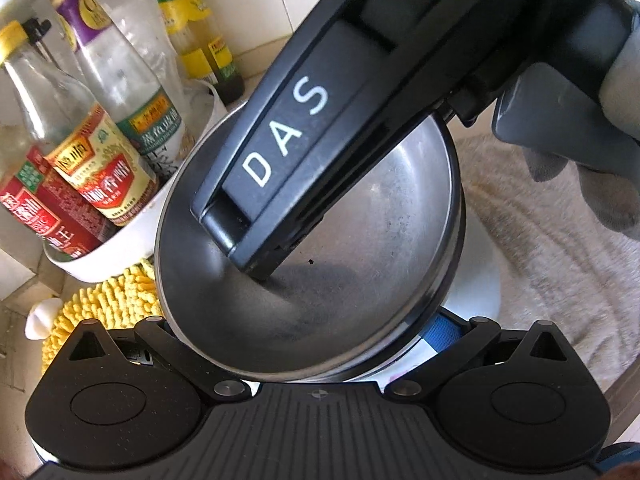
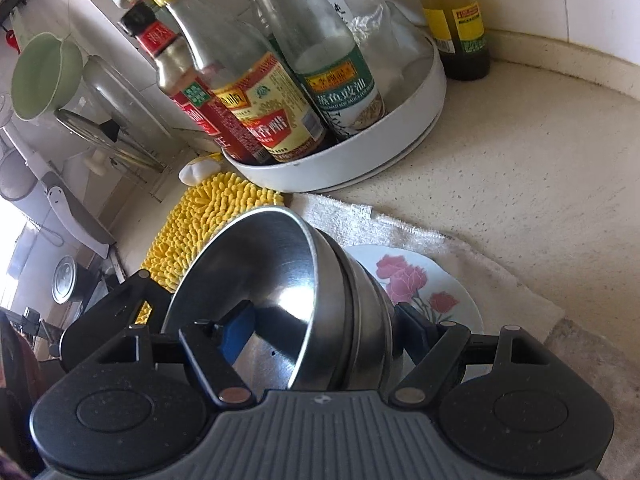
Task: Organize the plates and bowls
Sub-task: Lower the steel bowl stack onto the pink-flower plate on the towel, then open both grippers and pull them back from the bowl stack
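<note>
**Steel bowls pinched by the right claw above the flowered plate**

Closest to me, the right claw [image 2: 320,340] is clamped on the wall of the steel bowls [image 2: 280,300], one blue-padded finger inside the top bowl and the other outside the stack. There look to be two or three bowls nested together, tilted on edge, which I judge is why the grip goes across the wall: it carries the whole nest at once. Under them lies the flowered plate [image 2: 420,284], on a beige towel [image 2: 400,228] spread on the table [image 2: 520,152], probably to cushion the crockery.

From the left view, my left claw [image 1: 316,344] sits at the near rim of the same bowls, a blue pad peeking out below the rim; whether it is gripping or loose I cannot tell.

Beyond, a yellow cloth [image 2: 200,224] lies beside the towel, and farther back a white tray [image 2: 360,152] keeps the sauce bottles [image 2: 280,92] corralled against the tiled wall.
</note>
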